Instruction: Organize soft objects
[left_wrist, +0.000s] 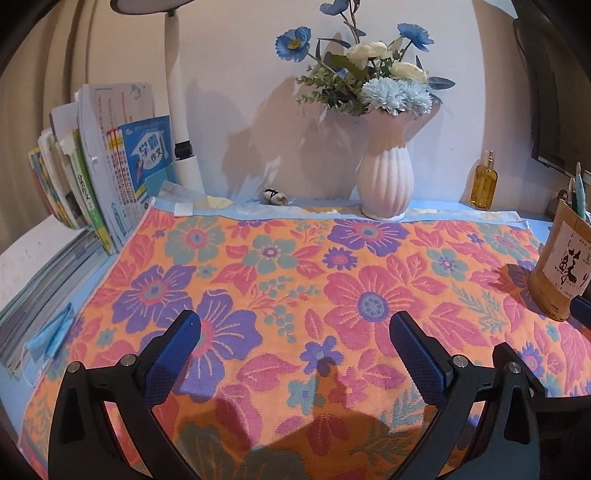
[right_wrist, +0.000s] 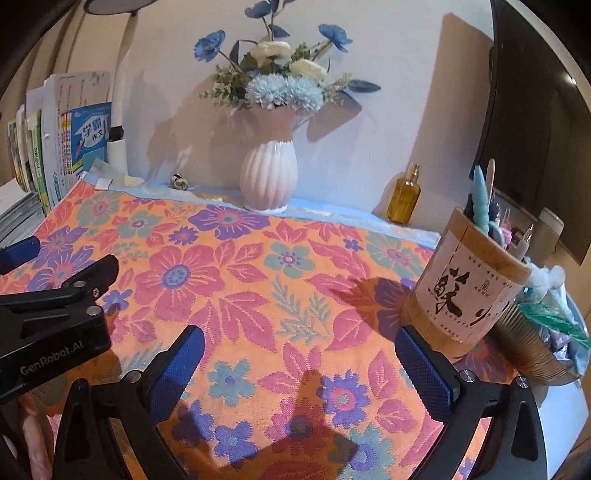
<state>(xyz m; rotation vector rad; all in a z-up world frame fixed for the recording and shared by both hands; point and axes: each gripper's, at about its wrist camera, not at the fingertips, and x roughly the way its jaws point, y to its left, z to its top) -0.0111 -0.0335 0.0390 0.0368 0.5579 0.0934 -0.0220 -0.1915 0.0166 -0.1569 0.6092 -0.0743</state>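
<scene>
Orange floral woven towel (left_wrist: 295, 280) with pink, purple and teal flowers lies spread flat over the counter (left_wrist: 436, 206), covering most of it; a light blue cloth strip (left_wrist: 236, 210) shows along its far edge.

Left hand-held gripper (left_wrist: 295, 328) sits low over the near part of the towel, blue-padded fingers (left_wrist: 173, 354) spread wide, nothing between them, pads not pressing on the cloth. Right hand-held gripper (right_wrist: 299, 350) sits likewise low over the towel's near right part, fingers spread wide, nothing pinched. From the right wrist view the left gripper's black body shows at the left edge, just beside the right one.

Ribbed white ceramic vase (left_wrist: 386, 181) with blue and white artificial flowers stands at the towel's far edge against the wall. Small amber glass bottle (left_wrist: 483, 182) stands to its right. Bamboo pen holder with black calligraphy label (right_wrist: 465, 291) stands on the towel's right side, near the right gripper's right finger. Upright row of books (left_wrist: 110, 177) and white desk lamp stem (left_wrist: 181, 122) at far left. Folded blue face mask (left_wrist: 51, 332) lies by the towel's left edge.
</scene>
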